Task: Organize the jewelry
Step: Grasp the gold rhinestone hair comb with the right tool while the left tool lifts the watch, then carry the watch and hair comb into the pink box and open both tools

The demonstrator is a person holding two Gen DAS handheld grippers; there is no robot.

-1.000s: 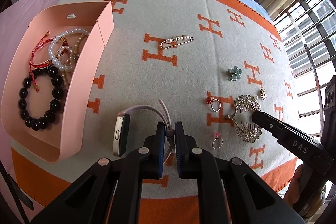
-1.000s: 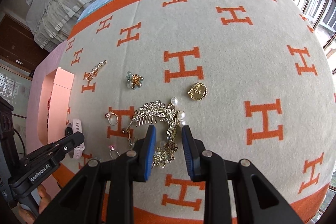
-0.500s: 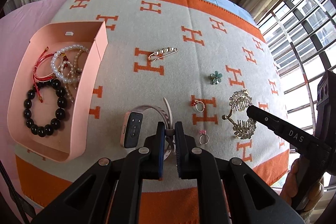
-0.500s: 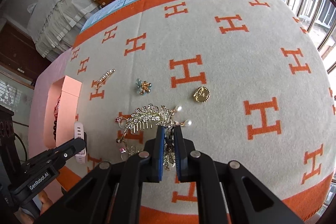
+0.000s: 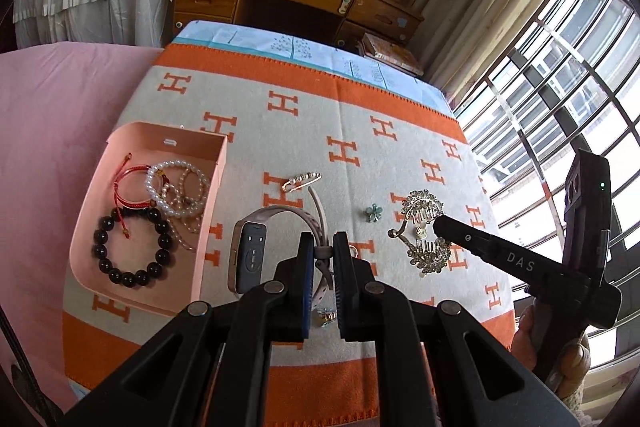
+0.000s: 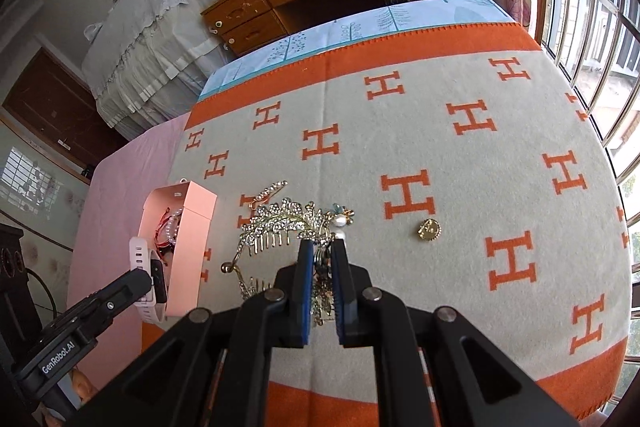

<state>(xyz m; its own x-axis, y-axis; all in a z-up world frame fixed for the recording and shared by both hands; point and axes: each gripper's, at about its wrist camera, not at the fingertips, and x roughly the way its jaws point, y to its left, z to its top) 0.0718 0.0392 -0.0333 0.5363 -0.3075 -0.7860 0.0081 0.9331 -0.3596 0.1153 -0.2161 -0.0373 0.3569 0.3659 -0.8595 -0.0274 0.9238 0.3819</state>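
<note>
My left gripper point(image 5: 323, 251) is shut on the strap of a pink smartwatch point(image 5: 249, 255) and holds it lifted above the blanket, just right of the pink box point(image 5: 202, 255). The box holds a black bead bracelet point(image 5: 132, 247), a pearl bracelet point(image 5: 176, 191) and a red cord bracelet. My right gripper point(image 6: 322, 261) is shut on a jewelled hair comb point(image 6: 280, 223), lifted off the blanket; the comb also shows in the left wrist view point(image 5: 424, 231). The watch shows in the right wrist view point(image 6: 146, 275) beside the box point(image 6: 188, 247).
On the orange and cream H-pattern blanket point(image 5: 360, 131) lie a pearl pin point(image 5: 302, 181), a green flower brooch point(image 5: 374, 213), a gold round brooch point(image 6: 429, 229) and a small ring point(image 5: 326, 317). A wooden dresser stands beyond the bed; windows are on the right.
Both grippers have risen with their loads: the watch and the hair comb have left the blanket. The right gripper closed on the comb one second ago. The views now show more of the room.
</note>
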